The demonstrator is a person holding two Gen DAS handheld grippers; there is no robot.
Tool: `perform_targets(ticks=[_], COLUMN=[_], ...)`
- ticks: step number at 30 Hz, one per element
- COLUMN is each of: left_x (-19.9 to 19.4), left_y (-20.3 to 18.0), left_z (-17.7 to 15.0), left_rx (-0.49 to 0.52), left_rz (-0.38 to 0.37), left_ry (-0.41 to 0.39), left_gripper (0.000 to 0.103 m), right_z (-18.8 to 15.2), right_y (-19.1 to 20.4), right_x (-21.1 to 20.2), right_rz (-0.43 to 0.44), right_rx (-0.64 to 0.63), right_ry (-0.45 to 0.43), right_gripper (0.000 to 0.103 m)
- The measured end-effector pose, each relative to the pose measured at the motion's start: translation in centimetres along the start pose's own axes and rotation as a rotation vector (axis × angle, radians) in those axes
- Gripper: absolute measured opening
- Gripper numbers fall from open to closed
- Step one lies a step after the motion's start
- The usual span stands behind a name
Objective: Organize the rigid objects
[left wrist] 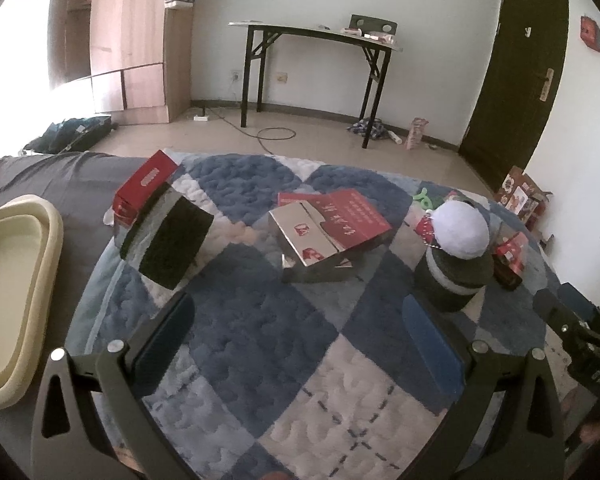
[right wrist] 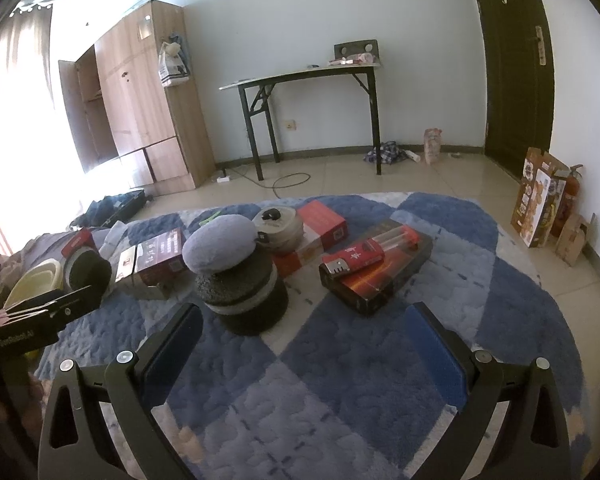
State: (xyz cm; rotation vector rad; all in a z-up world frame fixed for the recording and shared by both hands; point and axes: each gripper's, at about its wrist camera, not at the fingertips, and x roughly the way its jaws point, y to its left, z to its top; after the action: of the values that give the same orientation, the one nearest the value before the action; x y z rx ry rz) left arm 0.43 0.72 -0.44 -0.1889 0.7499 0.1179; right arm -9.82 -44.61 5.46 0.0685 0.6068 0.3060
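Note:
Several rigid objects lie on a blue-and-white quilted blanket. In the left wrist view, an open red-and-silver box is ahead at centre, a red box with a dark block at left, and a round dark container with a pale domed lid at right. My left gripper is open and empty above the blanket. In the right wrist view, the domed container is just ahead left, and a dark box with a red package ahead right. My right gripper is open and empty.
A cream plastic basin sits at the left edge. A red carton and a round tin lie behind the container. A black folding table, a wooden wardrobe and a dark door stand beyond. Cartons lean on the right wall.

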Motion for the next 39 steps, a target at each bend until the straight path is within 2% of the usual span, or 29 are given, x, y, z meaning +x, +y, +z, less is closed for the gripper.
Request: perform_targets(ticks=[16, 21, 26, 34, 39], left_x=[-0.1, -0.1, 0.0, 0.2, 0.1], left_y=[0.5, 0.6, 0.7, 0.5, 0.6], left_z=[0.1, 0.2, 0.2, 0.1, 0.2], left_rx=[-0.010, -0.011, -0.008, 0.002, 0.000], left_rz=[0.017, 0.024, 0.035, 0.040, 0.032], left_ry=[-0.001, -0.003, -0.004, -0.003, -0.005], left_gripper=[0.103, 0.103, 0.103, 0.103, 0.103], right_z=[0.2, 0.3, 0.4, 0.6, 0.9], right_y=[0.0, -0.4, -0.5, -0.7, -1.4], right_x=[-0.4, -0.8, -1.2, -1.2, -2.3], right_rz=[-0.023, -0.061, -0.055, -0.090, -0.103], right_rx=[-0.008, -0.024, -0.017, -0.038, -0.018], right_ry=[-0.005, -0.007, -0.011, -0.004, -0.037], right_gripper=[0.103, 0.103, 0.103, 0.103, 0.103])
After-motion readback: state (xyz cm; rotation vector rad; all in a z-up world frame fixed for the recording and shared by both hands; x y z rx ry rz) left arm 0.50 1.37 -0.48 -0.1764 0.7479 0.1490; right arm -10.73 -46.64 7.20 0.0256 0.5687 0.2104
